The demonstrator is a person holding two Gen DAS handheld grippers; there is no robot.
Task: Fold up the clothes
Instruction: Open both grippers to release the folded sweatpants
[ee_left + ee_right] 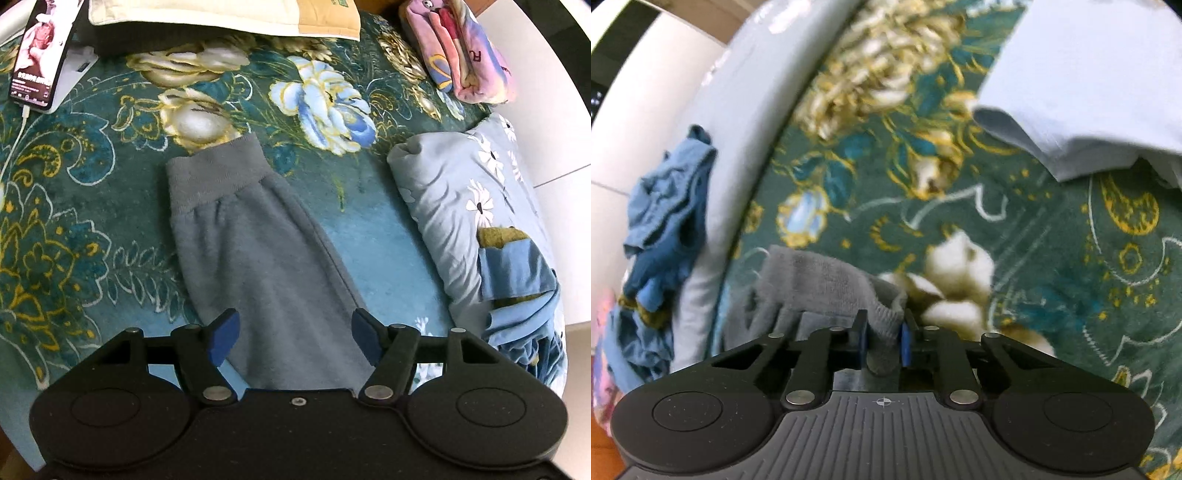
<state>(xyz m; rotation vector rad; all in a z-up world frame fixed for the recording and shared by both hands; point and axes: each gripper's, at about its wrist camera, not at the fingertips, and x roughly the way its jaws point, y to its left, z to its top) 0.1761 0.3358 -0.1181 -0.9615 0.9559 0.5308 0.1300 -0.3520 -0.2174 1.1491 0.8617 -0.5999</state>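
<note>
Grey trousers lie flat on the floral blanket, ribbed cuff farthest away. Left hand-held gripper hovers spread wide above the near end of the trousers, holding nothing. Right hand-held gripper is clamped on a grey ribbed edge. Beyond the trousers, to their right, lies a flowered blue bundle; at far left, a phone.

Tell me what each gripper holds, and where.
Right gripper pinches the grey trousers at a ribbed edge. Left gripper is open, holding nothing.
</note>
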